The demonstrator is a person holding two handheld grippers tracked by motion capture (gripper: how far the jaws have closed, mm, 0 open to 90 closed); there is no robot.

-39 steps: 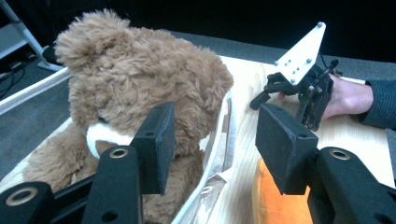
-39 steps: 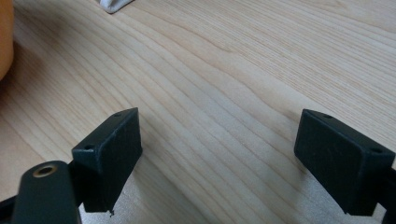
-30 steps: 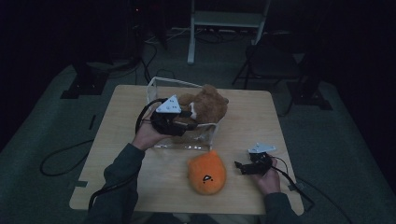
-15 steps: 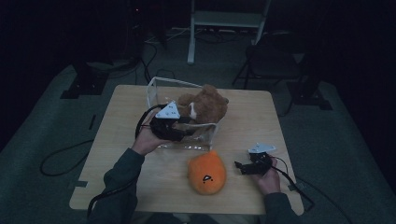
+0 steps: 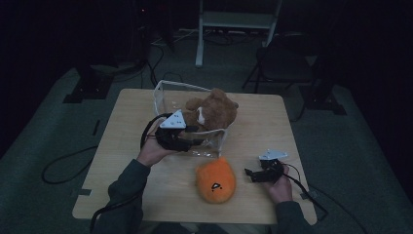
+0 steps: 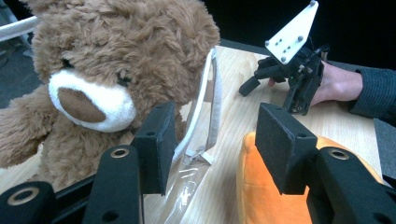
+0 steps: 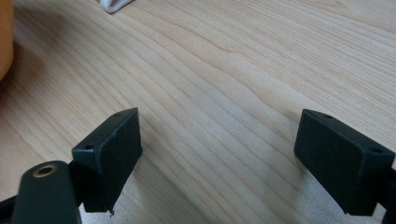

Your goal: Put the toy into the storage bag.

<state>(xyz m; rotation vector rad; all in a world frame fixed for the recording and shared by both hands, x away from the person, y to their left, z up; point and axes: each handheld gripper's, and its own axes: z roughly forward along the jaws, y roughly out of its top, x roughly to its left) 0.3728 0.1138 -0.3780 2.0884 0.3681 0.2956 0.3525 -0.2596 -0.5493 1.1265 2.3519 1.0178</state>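
Backing slightly off the bear (image 6: 112,74), left gripper (image 6: 210,149) hangs released at the bag (image 6: 205,107) rim; right gripper (image 7: 219,154) rests released on table (image 7: 243,70).

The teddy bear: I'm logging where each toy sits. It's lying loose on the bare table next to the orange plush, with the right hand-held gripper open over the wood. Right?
Not quite. The teddy bear sits inside the clear bag, not loose on the bare table; the high view shows it. The orange plush does lie on the table beside the bag, and the right hand-held gripper is open over the wood.
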